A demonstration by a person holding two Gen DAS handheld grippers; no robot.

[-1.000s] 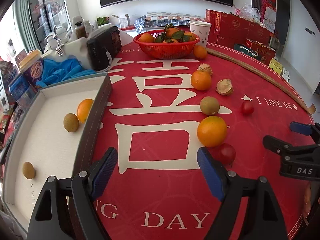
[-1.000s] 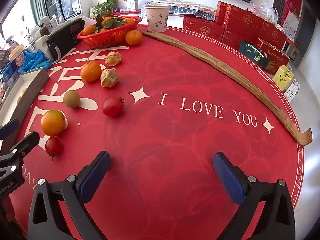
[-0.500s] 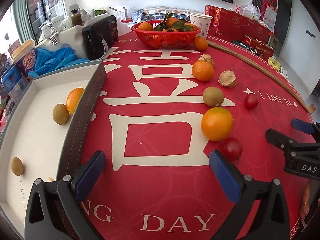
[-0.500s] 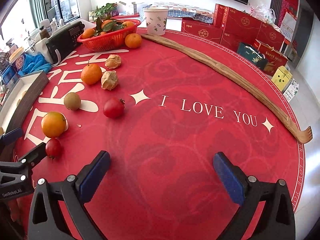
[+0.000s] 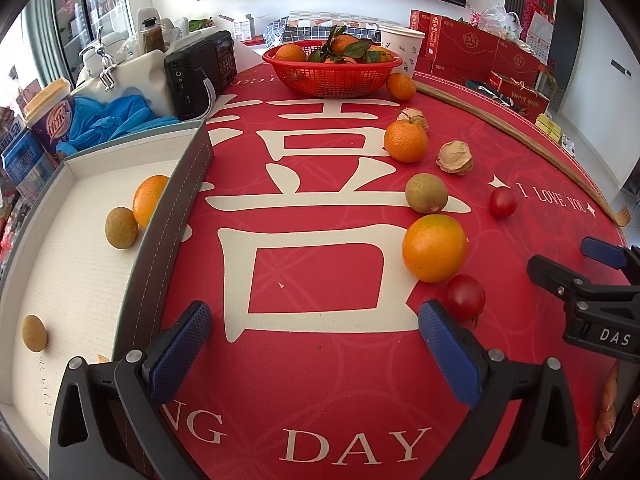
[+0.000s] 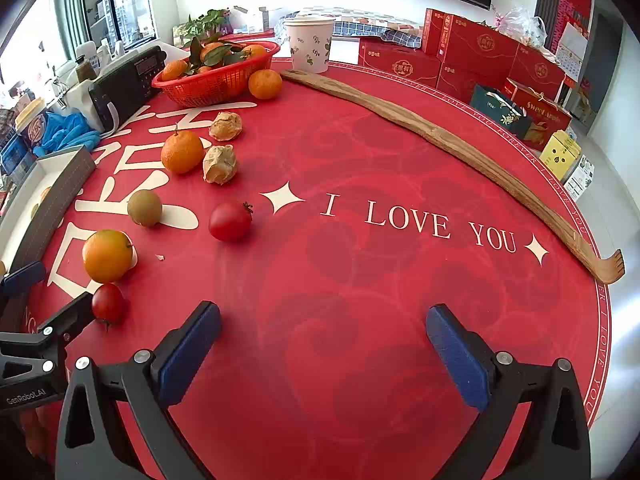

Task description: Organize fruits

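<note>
On the red tablecloth lie a large orange (image 5: 434,248), a small tomato (image 5: 465,297) beside it, a brown-green round fruit (image 5: 426,193), a mandarin (image 5: 405,141) and a second tomato (image 5: 503,202). The white box (image 5: 60,280) at the left holds an orange (image 5: 149,200), a brown fruit (image 5: 121,227) and a small brown fruit (image 5: 34,333). My left gripper (image 5: 316,352) hovers open over the cloth, nothing between its pads; the small tomato sits just past its right fingertip. My right gripper (image 6: 324,344) is open and empty, right of the fruit.
A red basket (image 5: 332,74) of mandarins stands at the back, one mandarin (image 5: 401,86) beside it. Two dried husks (image 5: 454,158), a paper cup (image 6: 309,44), a black radio (image 5: 200,72), a long wooden back-scratcher (image 6: 460,152) and red gift boxes (image 6: 480,48) are around.
My left gripper's jaws have spread wider, and its view has shifted slightly so the fruit sits closer. The right gripper and the fruit have stayed put.
</note>
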